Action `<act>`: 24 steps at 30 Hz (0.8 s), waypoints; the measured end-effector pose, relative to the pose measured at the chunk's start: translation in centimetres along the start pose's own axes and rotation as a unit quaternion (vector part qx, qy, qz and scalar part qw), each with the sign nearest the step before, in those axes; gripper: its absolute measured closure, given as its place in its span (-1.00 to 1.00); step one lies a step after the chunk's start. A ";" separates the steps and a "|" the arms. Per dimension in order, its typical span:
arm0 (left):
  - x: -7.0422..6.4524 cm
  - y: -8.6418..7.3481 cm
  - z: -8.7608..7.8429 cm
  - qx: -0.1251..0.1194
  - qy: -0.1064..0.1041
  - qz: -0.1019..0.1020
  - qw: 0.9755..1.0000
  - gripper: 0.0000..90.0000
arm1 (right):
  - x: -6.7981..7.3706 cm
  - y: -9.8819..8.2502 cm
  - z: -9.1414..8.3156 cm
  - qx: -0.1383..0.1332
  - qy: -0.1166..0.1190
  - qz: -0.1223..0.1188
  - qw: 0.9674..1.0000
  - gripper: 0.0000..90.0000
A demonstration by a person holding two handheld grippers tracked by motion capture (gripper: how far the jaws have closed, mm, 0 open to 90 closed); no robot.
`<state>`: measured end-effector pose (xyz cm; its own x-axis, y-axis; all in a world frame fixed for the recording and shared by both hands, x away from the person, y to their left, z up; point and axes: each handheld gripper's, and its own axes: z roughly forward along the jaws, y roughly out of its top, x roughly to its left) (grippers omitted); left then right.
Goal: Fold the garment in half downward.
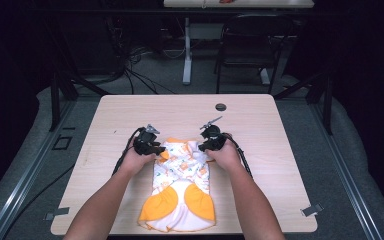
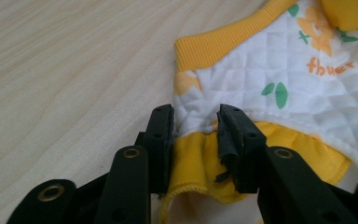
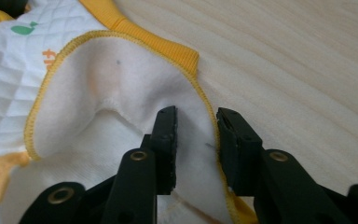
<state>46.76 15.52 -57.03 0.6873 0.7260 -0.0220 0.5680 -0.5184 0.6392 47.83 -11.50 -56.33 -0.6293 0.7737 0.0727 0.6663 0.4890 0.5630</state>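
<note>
Small quilted garment [image 1: 180, 192] is lying flat near the middle of the counter [image 1: 260, 150], toward the person's edge. White with orange print, orange rib trim, two orange rounded panels at the near end.

Left claw [image 1: 156, 148] is sitting at the garment's far left corner, left hand [image 1: 139, 159] wrapping the body. In the left gripper view the left claw [image 2: 196, 140] is standing partly open, jaws roughly parallel, with a gathered yellow ruffle and the white quilted edge of the garment [image 2: 279, 79] lying in the gap. Fabric is touching the left jaw's inner face; can't tell whether the right jaw is bearing on it. Not a closed pinch.

Right claw [image 1: 206, 146] is sitting at the far right corner, right hand [image 1: 225, 155] behind it. In the right gripper view the right claw [image 3: 196, 140] is also standing partly open, straddling the yellow-stitched edge of a folded-back flap showing the garment's [image 3: 102, 93] plain white lining. Fabric is lying between the jaws, not visibly squeezed; the right jaw is resting out over bare counter [image 3: 298, 70].

Both forearms are coming in from the bottom of the high view, either side of the garment. Cables are trailing back from each claw along the wrists.

A small dark round grommet [image 1: 221, 107] is sitting in the counter well beyond the garment. A black chair [image 1: 250, 45] is standing on the floor past the far edge.
</note>
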 end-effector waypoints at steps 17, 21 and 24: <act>0.0 -0.3 0.0 -0.011 -0.019 -0.020 1.000 0.86 | 1.1 -0.1 -0.1 0.000 0.005 -0.024 1.000 0.94; -0.2 -0.1 -0.2 -0.004 -0.012 -0.016 1.000 0.87 | 1.4 0.1 -0.2 0.007 -0.008 -0.047 0.999 0.95; -0.2 0.1 -0.4 -0.001 -0.007 -0.011 1.000 0.88 | 1.6 0.3 -0.5 0.008 -0.018 -0.064 0.998 0.95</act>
<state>46.48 15.50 -56.63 0.6808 0.7309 -0.0478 0.5831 -0.5013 0.6393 46.77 -10.32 -55.63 -0.6947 0.7188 -0.0283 0.5885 0.5906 0.5522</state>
